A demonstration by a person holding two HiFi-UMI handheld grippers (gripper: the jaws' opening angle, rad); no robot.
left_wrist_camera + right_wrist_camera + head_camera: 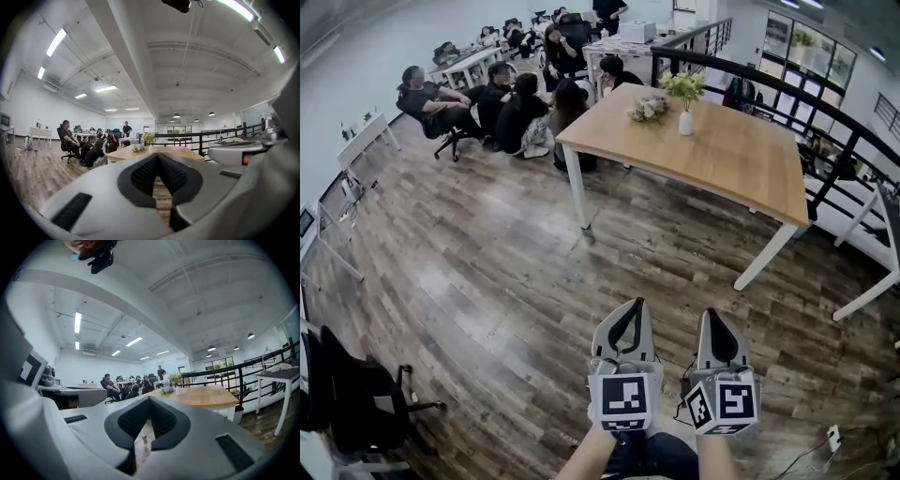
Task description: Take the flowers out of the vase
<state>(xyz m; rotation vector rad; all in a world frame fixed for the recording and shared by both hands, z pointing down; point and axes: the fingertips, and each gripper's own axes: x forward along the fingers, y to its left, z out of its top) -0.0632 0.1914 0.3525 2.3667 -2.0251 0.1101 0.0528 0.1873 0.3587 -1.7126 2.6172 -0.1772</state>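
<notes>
Plank flooring (506, 272) separates closed, empty left gripper (632, 304) and right gripper (713, 315) from the one-o'clock vase (685, 123); its light, fragile flowers (684, 86) likely want gentle stem grips.

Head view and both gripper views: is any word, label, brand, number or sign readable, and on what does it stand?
No readable text in any view.
On the left marker cube and the right marker cube: black-and-white square patterns only, no letters or digits.
On the vase on the table: too small to show any print.
</notes>
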